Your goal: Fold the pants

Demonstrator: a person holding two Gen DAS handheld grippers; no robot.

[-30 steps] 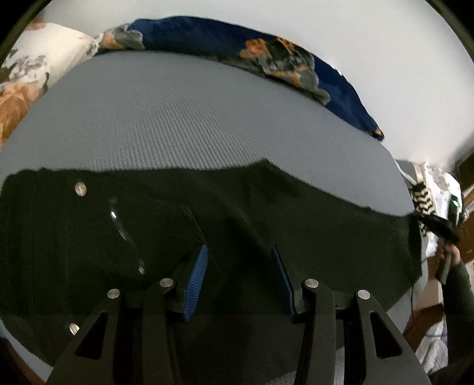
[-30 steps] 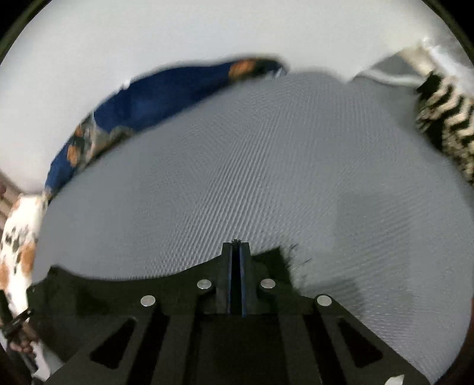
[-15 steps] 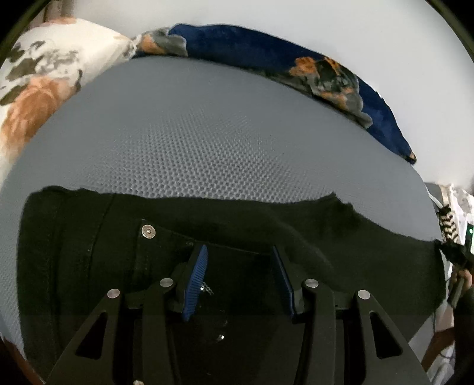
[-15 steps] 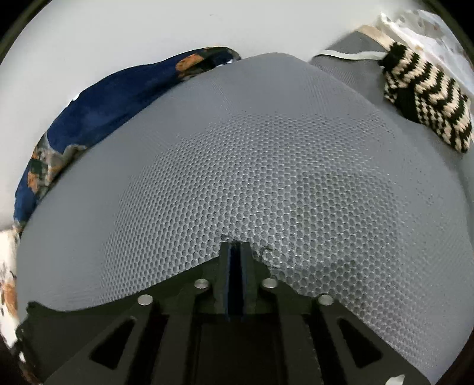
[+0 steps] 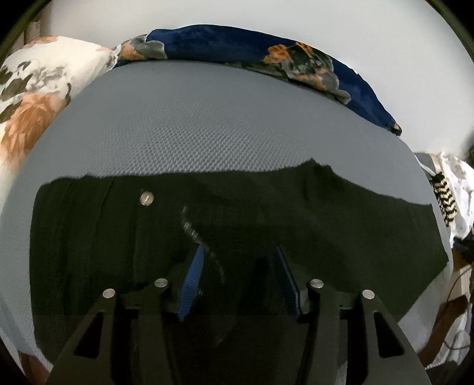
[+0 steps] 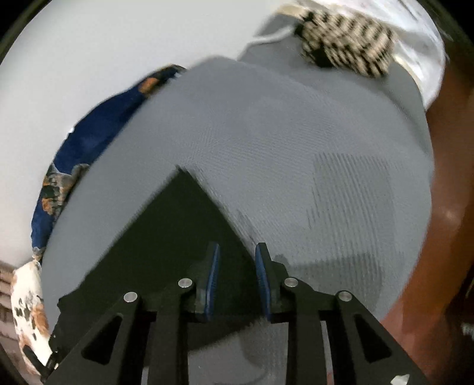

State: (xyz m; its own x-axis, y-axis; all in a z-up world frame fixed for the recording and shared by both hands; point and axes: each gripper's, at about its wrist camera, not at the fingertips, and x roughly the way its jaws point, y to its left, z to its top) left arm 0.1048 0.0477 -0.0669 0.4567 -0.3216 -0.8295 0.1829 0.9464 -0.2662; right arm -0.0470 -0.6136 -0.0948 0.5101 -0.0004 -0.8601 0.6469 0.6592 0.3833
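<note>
Black pants (image 5: pixel 266 225) flat on grey mattress (image 5: pixel 207 124), zip seemingly showing, both jaws opening, gripping nothing

You see matt black cloth pants (image 5: pixel 266 225) with a shiny metal rivet (image 5: pixel 147 197) on a rough, honeycomb-textured grey mattress (image 5: pixel 207 130).

A grey mattress (image 5: pixel 207 124) with a fine honeycomb weave fills most of the space. Along its far edge, against the pale wall (image 5: pixel 326 23), lies a dark blue blanket (image 5: pixel 225 41) with orange flowers. A white floral pillow (image 5: pixel 32 88) sits at one end, a black-and-cream striped knit (image 6: pixel 346 41) on white cloth (image 6: pixel 426 50) at the other.
</note>
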